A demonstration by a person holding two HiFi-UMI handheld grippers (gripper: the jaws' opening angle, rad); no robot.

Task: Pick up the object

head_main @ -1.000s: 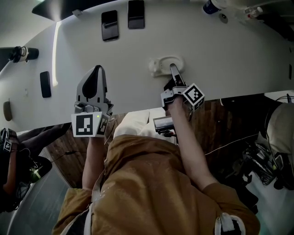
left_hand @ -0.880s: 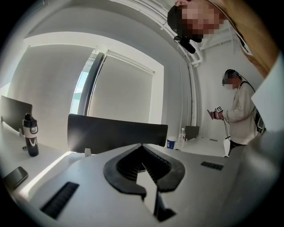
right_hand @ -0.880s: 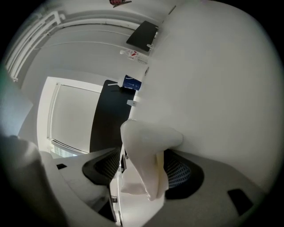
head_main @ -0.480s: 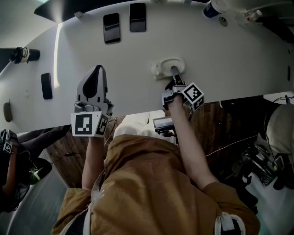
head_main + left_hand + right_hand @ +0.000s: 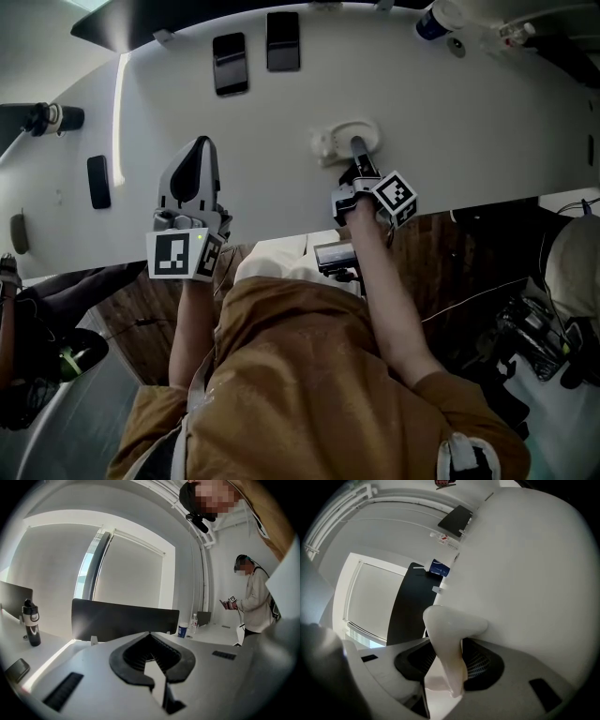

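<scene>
The right gripper (image 5: 356, 148) has its jaws around the rim of the white object (image 5: 328, 142). They have just been closing, and the right gripper view shows the glossy white wall (image 5: 450, 625) pinched between the dark pads. So the grasp looks made or very nearly made. The object sits on the white table (image 5: 487, 122) just past the near edge and does not look raised, so the lift itself is what remains.

The left gripper (image 5: 199, 145) is well off to the left of the right one, held over the table with its jaws together and nothing between them. It takes no part in the grasp.

Nothing crowds the object, and the table around the right gripper's tip is bare, so a straight lift should meet nothing. Left of the left gripper lies a small dark flat device (image 5: 98, 181). Well beyond both grippers, two dark phones (image 5: 231, 63) lie side by side near the far edge. Far off to the right of them stands a blue-labelled cup (image 5: 431, 17). None of these is in the way.
</scene>
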